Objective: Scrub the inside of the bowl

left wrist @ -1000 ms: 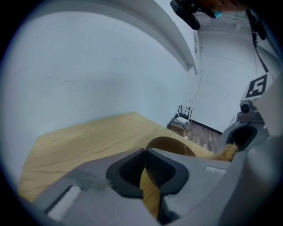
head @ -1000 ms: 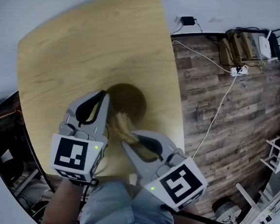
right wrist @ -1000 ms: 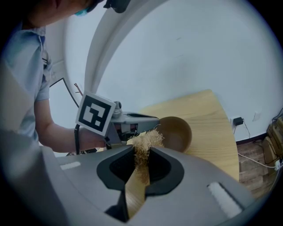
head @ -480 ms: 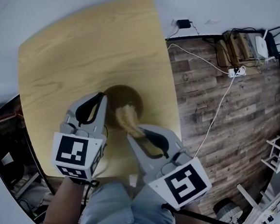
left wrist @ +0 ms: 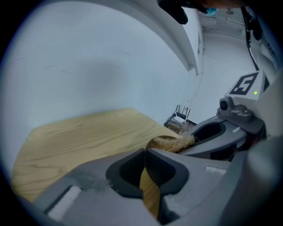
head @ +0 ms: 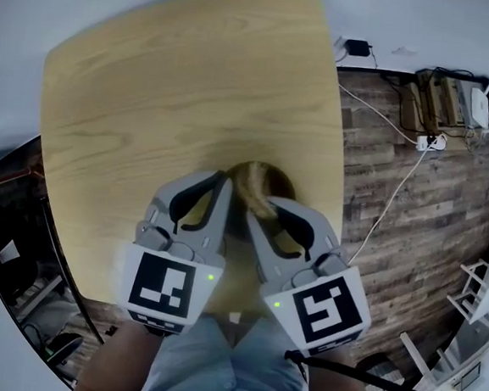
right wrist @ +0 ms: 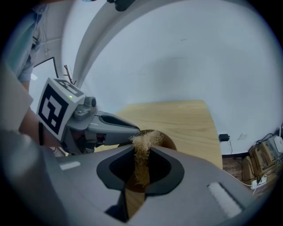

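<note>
While right claw (right wrist: 142, 152) clamps scrubber (head: 256, 184), left (left wrist: 145, 153) pinches bowl (right wrist: 168, 140)

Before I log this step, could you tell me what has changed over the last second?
The right gripper has pushed the scrubber from the near edge of the bowl deeper inside it, closing in beside the left gripper. Unchanged: the right stays shut on the scrubber, the left on the bowl's rim.
</note>
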Tool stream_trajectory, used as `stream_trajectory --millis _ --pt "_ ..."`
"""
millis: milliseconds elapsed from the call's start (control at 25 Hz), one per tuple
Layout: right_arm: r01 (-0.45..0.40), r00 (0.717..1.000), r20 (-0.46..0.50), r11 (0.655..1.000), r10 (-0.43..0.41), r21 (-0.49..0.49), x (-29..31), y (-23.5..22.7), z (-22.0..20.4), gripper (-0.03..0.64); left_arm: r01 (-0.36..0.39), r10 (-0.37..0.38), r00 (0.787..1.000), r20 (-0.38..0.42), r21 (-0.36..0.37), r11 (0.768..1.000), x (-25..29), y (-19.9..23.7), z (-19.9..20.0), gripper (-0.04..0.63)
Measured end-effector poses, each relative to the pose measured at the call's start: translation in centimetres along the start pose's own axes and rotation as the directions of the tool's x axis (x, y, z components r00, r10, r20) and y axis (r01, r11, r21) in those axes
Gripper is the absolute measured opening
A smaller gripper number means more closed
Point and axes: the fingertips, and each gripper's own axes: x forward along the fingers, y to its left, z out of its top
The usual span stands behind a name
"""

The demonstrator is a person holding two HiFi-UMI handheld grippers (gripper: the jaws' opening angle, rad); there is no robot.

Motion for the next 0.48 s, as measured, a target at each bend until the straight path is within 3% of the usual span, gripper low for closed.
stream_trajectory --millis 280,480 --pt "-0.098 0.989 -0.119 0.994 0.091 -0.057 1.9 3.0 -1.0 0.057 0.017 -0.016 0.999 0.032 -0.027 0.999 -0.6 0.8 0.5 0.034" --pt "-0.162 0.979 -0.132 0.987 0.158 -0.019 1.6 5.1 -1.8 0.057 0.005 -0.004 0.999 0.033 -0.026 1.0 -0.7 1.4 0.2 0.034"
